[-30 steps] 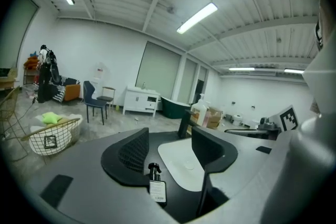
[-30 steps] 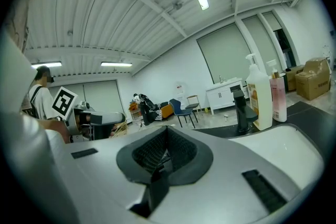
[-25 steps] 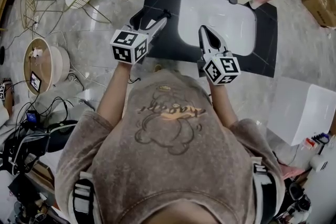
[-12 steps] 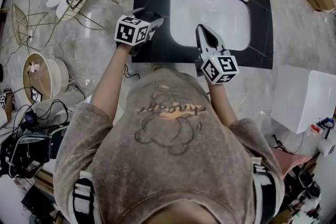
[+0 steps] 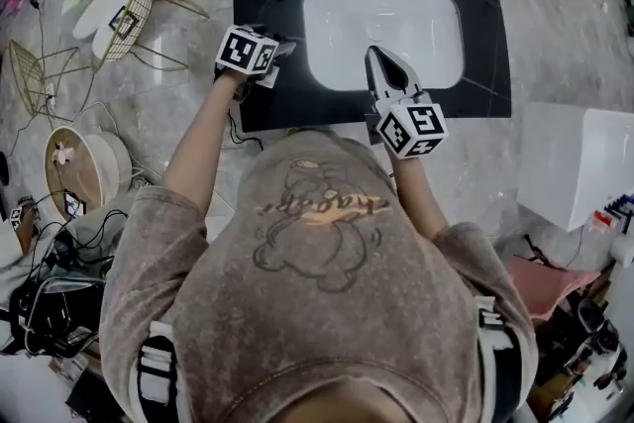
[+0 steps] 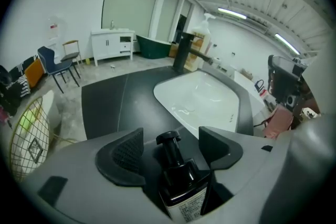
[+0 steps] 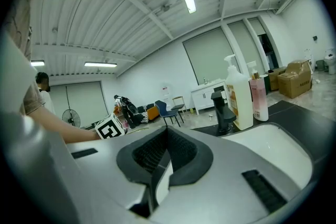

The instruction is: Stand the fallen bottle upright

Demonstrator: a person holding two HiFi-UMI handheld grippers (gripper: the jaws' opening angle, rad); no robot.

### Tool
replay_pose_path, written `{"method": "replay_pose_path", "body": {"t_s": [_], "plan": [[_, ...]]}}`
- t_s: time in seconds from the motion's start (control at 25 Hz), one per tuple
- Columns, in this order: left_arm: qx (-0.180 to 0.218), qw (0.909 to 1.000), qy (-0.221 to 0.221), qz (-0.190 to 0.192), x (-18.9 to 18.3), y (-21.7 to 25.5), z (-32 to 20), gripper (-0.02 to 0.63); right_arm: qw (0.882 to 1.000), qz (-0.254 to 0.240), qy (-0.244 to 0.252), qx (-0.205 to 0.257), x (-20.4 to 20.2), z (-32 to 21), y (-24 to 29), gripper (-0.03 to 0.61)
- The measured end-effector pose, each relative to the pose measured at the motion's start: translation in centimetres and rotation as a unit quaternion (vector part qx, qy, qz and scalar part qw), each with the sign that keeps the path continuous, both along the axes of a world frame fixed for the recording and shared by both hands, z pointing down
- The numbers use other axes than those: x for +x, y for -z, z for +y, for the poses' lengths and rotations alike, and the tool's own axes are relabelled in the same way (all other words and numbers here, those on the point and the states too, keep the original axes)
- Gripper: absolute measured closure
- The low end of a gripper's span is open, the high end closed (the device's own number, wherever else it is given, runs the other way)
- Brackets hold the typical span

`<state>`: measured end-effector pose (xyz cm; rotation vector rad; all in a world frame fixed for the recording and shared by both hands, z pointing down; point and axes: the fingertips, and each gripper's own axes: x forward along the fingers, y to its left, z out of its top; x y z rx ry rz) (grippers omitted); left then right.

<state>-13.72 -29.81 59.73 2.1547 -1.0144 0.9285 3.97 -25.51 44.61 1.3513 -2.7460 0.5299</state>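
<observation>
The white sink (image 5: 342,40) is sunk into the black bench (image 5: 265,0), and a white pump bottle (image 7: 239,96) and a pink bottle (image 7: 258,98) stand by the tap (image 7: 223,107) at the bench's back edge. The dark pump bottle (image 6: 181,182) lies near the bench's left edge, between the left gripper (image 6: 170,140)'s fingers, pump head towards the sink. These fingers have just been opening and stand released around it, while the right gripper (image 7: 167,145)'s fingers are clenched together.

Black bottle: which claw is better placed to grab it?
Left. The left claw, just opened wide, straddles the black bottle; the right claw is shut, by the sink.
</observation>
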Motion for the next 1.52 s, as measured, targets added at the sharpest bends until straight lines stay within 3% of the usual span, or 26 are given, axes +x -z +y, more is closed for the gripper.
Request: {"method": "replay_pose_path", "body": {"t_s": [0.28, 0.6, 0.88, 1.2, 1.52], "plan": [[-0.072, 0.9959, -0.053, -0.016, 0.7, -3.2, -0.1, 0.299, 1.0, 0.002, -0.023, -0.002, 1.2, -1.0, -0.3, 0.581], [-0.12, 0.9897, -0.075, -0.02, 1.1, -4.6, -0.4, 0.347, 0.999, 0.001, -0.054, -0.009, 3.1, -1.5, -0.6, 0.581], [-0.122, 0.9897, -0.07, -0.027, 0.9, -4.7, -0.4, 0.422, 0.997, 0.001, -0.075, -0.009, 4.3, -0.9, -0.6, 0.581], [-0.12, 0.99, -0.07, -0.024, 1.3, -4.4, -0.2, 0.434, 0.996, 0.004, -0.087, -0.008, 5.0, 0.0, -0.3, 0.581], [-0.085, 0.9944, -0.06, -0.015, 1.1, -2.8, 0.1, 0.437, 0.997, 0.004, -0.076, -0.005, 4.8, 1.0, -0.4, 0.581]]}}
